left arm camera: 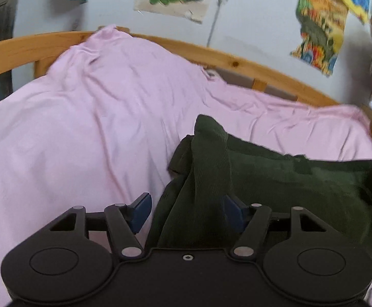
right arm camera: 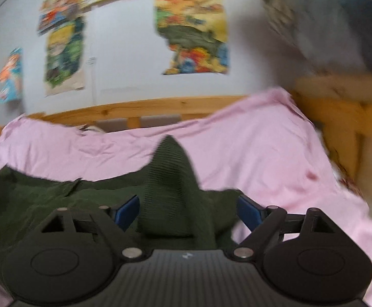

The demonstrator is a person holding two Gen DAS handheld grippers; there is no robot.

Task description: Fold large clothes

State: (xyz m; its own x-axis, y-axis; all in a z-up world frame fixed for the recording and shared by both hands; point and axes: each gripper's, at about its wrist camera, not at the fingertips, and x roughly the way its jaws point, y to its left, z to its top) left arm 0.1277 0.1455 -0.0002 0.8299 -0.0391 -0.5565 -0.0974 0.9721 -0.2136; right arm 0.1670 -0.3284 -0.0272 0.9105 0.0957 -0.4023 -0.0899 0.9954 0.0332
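Observation:
A dark green ribbed garment (left arm camera: 288, 179) lies on the pink sheet (left arm camera: 83, 128) of a bed. In the left wrist view one bunched corner of it stands up in a ridge between the blue pads of my left gripper (left arm camera: 186, 204). Those jaws stand apart: the left pad is clear of the cloth, and the cloth partly hides the right pad. In the right wrist view the green garment (right arm camera: 45, 199) spreads to the left, and a peaked corner rises between the fingers of my right gripper (right arm camera: 188, 204). Its jaws are wide and neither pad presses on the fabric.
A wooden bed rail (left arm camera: 237, 61) runs along the far side of the bed, and a wooden end board (right arm camera: 344, 117) stands at the right. Colourful posters (right arm camera: 193, 33) hang on the pale wall behind. Bare pink sheet (right arm camera: 262, 140) lies beyond and beside the garment.

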